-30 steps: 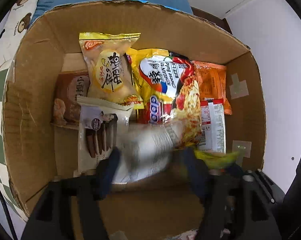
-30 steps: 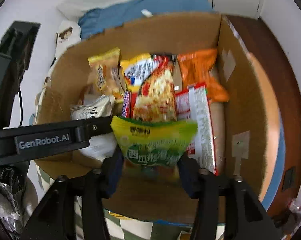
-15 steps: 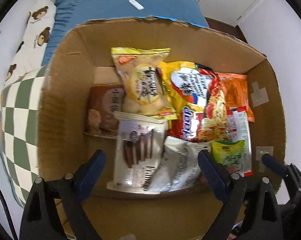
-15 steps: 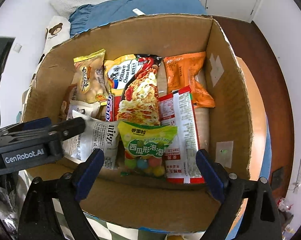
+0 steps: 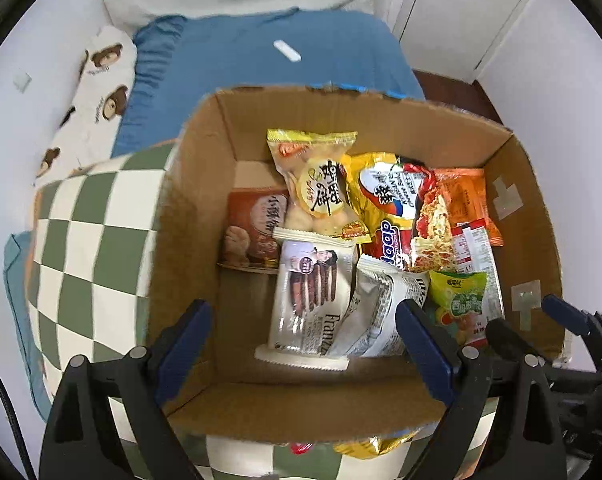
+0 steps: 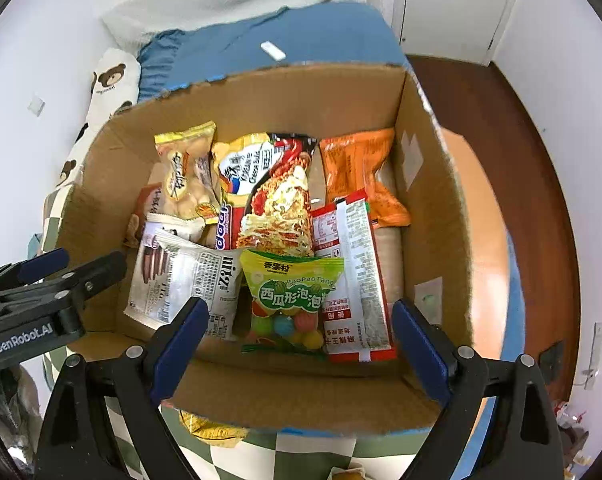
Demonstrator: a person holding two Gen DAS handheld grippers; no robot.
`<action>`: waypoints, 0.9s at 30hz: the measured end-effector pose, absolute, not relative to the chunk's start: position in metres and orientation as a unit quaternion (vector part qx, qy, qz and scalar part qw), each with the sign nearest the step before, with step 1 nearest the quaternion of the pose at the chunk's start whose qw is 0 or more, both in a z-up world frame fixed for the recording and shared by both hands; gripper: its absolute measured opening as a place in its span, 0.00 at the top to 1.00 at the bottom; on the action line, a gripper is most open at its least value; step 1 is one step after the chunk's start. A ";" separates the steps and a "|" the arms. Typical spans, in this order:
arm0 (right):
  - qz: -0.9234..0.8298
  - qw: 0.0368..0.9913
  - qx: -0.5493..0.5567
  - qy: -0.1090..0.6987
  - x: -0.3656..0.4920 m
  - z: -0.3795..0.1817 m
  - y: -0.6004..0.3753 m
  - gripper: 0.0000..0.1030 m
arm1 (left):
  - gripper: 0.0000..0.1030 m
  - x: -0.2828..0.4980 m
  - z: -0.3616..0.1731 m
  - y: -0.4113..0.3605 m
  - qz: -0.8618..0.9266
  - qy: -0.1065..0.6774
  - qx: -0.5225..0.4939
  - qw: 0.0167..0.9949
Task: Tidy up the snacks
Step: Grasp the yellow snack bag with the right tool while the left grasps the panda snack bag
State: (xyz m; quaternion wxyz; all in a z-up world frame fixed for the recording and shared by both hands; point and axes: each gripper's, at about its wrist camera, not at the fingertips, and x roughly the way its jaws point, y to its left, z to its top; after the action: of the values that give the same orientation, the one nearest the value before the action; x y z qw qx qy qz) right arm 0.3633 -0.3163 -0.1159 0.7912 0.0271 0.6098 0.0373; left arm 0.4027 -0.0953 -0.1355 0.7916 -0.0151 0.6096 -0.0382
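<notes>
**Both grippers empty above a packed snack box**

At far left lies the green-and-white checked cloth, with the cardboard box resting on it. The left gripper hovers over the box's near wall, jaws spread wide, holding nothing. Inside the box, from the left: a brown packet flat against the left side, and beside it a yellow bag of round puffs. In front of those sits the white Franzzi biscuit pack, and a white crumpled wrapper leans over its right edge. Further right comes the noodle packet with its red-and-yellow print, then the green bubble-gum bag near the front wall — its lower half shows coloured balls. It overlaps a red-and-white sachet, and behind that lies an orange packet close to the right wall. The right gripper also hangs open and empty, its blue-padded fingers wide apart over the near rim. A gold wrapper peeks out under the box's front edge.
</notes>
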 end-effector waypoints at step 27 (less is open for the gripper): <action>0.083 0.813 0.095 0.568 0.240 -0.096 -0.289 0.08 | 0.09 0.270 -0.110 -0.045 0.013 0.537 0.058 0.842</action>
State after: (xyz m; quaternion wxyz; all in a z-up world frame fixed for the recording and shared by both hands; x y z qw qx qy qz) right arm 0.2397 -0.2888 -0.0960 0.8132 0.0953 0.5680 0.0834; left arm 0.2704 -0.0451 -0.1097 0.8416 0.0575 0.5369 0.0125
